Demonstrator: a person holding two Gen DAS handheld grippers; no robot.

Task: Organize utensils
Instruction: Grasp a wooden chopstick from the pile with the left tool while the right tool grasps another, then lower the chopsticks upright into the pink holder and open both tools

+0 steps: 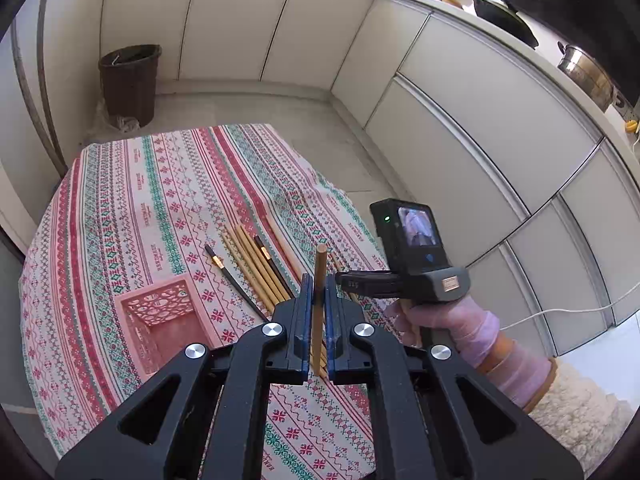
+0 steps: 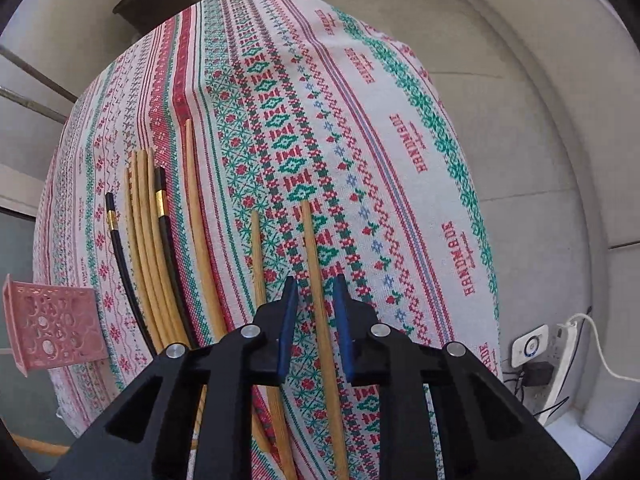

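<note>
My left gripper [image 1: 316,288] is shut on a wooden chopstick [image 1: 320,272] and holds it upright above the patterned tablecloth [image 1: 160,184]. A pink perforated basket [image 1: 160,316] stands just to its left. Several wooden chopsticks [image 1: 256,268] and two black ones [image 1: 224,270] lie on the cloth beyond it. In the right wrist view my right gripper [image 2: 316,284] is open, low over the cloth, its blue pads on either side of a wooden chopstick [image 2: 316,264] lying there. Another wooden chopstick [image 2: 258,256] lies just left. The basket [image 2: 52,324] is at the far left.
A brown waste bin [image 1: 130,82] stands on the floor beyond the table. White cabinets [image 1: 460,120] run along the right, with pans on the counter above. A power strip and cable [image 2: 560,344] lie on the floor at the right.
</note>
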